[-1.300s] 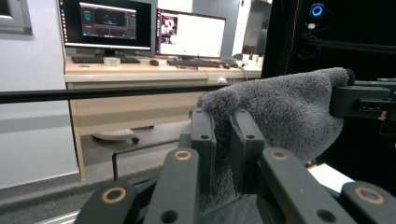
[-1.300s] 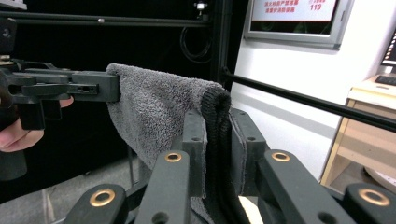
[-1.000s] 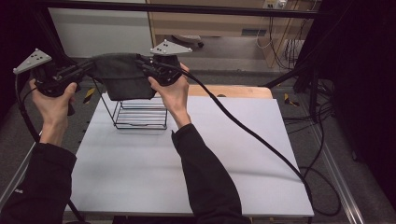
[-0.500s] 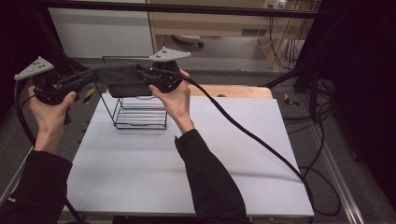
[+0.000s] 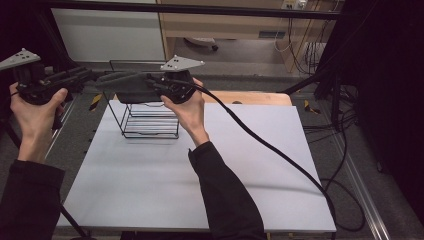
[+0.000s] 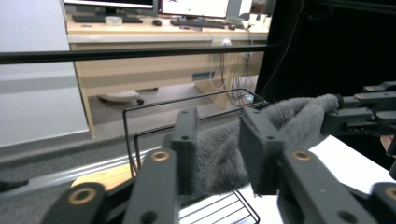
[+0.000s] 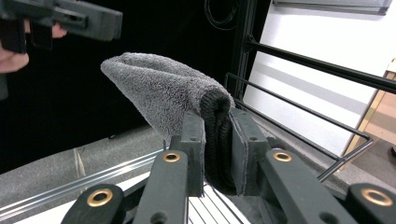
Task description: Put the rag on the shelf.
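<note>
A grey fleecy towel (image 5: 127,86) is held in the air over the black wire rack (image 5: 149,117), which stands at the far left part of the white desk (image 5: 200,180). No brand, label or legible writing can be made out on the towel, the rack or the grippers. In the right gripper view one folded edge of the towel (image 7: 187,100) is seen clamped between the fingers (image 7: 194,135) of the right gripper (image 5: 159,84), which are closed on the cloth. The right hand (image 5: 186,107) is raised above the rack with the forearm stretched forward over the desk and the gripper aimed to the left. The left gripper (image 5: 86,76) is held up beyond the desk's left edge by the left hand (image 5: 34,107), aimed to the right at the towel's free end. In the left gripper view its fingers (image 6: 187,144) are seen parted, with the towel (image 6: 261,140) beyond the gap and apparently not pinched. A black cable (image 5: 280,150) is trailed from the right gripper across the desk.
</note>
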`<state>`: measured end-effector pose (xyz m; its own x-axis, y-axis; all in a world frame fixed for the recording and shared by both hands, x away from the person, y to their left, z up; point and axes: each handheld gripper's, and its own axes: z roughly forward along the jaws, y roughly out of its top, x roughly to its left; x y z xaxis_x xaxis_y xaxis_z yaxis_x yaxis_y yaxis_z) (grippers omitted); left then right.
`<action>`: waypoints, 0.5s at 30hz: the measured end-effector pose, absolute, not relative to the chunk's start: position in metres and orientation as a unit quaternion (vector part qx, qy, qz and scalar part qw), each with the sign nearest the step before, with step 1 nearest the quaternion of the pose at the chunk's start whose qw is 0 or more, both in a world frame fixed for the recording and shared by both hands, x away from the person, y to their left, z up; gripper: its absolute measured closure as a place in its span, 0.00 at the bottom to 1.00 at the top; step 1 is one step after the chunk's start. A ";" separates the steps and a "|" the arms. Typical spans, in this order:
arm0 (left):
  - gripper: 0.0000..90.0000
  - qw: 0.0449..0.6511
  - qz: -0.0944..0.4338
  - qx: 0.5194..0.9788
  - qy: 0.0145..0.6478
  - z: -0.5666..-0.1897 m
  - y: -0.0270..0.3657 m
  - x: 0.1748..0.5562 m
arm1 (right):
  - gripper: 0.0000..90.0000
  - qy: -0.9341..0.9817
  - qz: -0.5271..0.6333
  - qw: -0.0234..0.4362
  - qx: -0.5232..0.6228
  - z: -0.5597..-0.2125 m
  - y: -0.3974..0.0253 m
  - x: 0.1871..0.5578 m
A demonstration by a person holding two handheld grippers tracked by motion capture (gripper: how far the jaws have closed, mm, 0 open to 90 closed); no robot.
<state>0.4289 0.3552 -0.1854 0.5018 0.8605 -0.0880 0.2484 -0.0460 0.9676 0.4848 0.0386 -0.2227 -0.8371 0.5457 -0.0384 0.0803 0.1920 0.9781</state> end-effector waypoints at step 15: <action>1.00 0.510 0.227 0.716 0.419 -0.200 0.333 0.449 | 0.82 0.761 0.586 0.200 0.193 -0.232 0.038 0.479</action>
<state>0.4489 0.3329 -0.2003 0.5447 0.8324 -0.1021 0.3685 -0.1283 0.9207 0.4795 0.0376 -0.2315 -0.8453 0.5286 -0.0777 0.0595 0.2376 0.9695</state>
